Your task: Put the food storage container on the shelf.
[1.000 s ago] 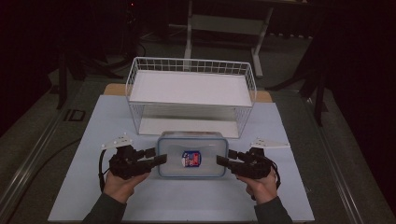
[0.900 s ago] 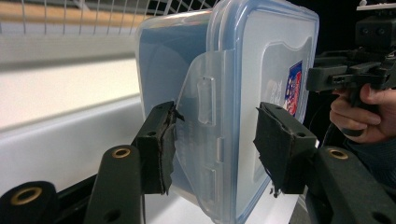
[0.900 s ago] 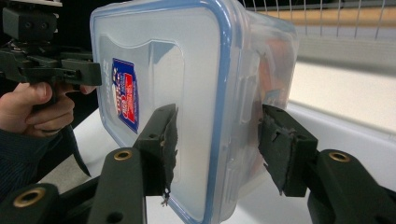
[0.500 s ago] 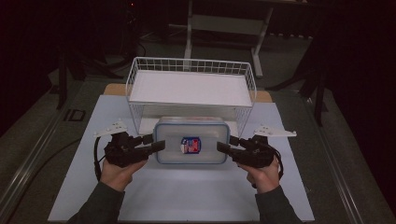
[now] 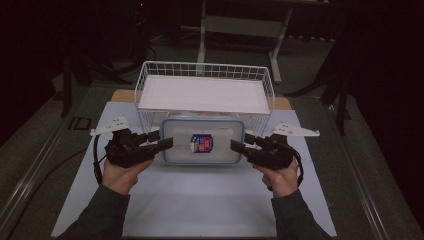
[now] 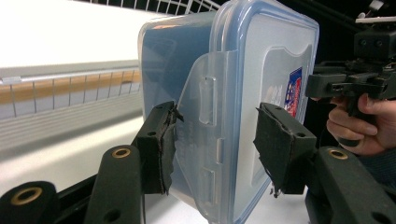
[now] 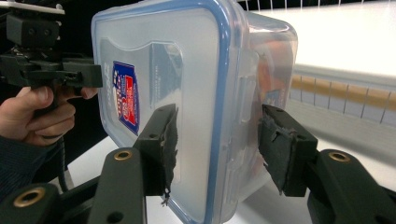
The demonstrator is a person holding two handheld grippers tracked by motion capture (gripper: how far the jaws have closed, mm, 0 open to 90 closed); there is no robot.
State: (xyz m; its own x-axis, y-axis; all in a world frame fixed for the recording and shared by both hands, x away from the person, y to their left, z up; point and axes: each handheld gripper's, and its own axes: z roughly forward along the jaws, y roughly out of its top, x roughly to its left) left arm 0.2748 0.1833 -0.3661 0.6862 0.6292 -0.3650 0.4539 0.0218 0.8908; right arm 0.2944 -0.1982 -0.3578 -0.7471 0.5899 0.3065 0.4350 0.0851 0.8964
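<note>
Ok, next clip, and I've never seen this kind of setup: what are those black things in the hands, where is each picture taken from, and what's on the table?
A person holds a hand-operated gripper in each hand: the left gripper and the right gripper. One picture looks down from above; the other two come from cameras riding on each gripper, looking along its black jaws. On the white table stands a white wire basket. In front of it, a clear plastic container with a blue-rimmed lid is held between the grippers, one at each end; the jaws straddle its edges, though a firm clamp isn't certain.
</note>
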